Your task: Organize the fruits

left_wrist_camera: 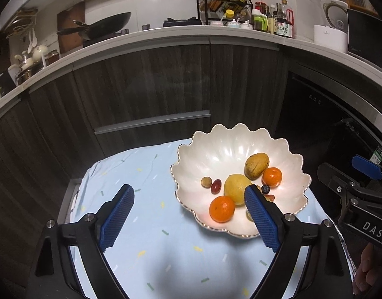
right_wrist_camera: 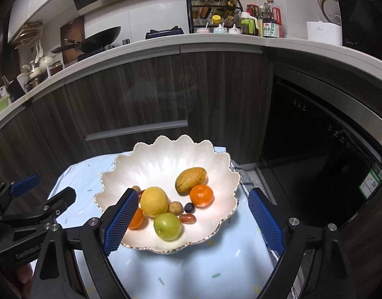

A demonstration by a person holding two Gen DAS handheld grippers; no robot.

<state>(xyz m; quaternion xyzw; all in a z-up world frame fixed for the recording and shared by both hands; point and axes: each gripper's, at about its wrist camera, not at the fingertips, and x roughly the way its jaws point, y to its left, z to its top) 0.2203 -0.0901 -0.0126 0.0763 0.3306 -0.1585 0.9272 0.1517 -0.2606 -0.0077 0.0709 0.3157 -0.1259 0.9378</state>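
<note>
The mango (right_wrist_camera: 191, 180) lies tilted in the scalloped bowl (right_wrist_camera: 166, 159), long axis rising toward the bowl's far-right rim. Left gripper (left_wrist_camera: 189, 199) and right gripper (right_wrist_camera: 193, 205) both hover with fingers apart, holding nothing.

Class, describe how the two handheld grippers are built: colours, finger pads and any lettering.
Both the left gripper and right gripper have black angular frames, silver bolts and blue ribbed finger pads. White lettering reads "DAS" on the right body, "GenRobot" on the left.

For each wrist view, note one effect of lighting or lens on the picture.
Left wrist view: fisheye bends the countertop into an arc; a soft shadow falls on the blue cloth. Right wrist view: bright glare whitens the scalloped bowl; frame corners go dark.
</note>
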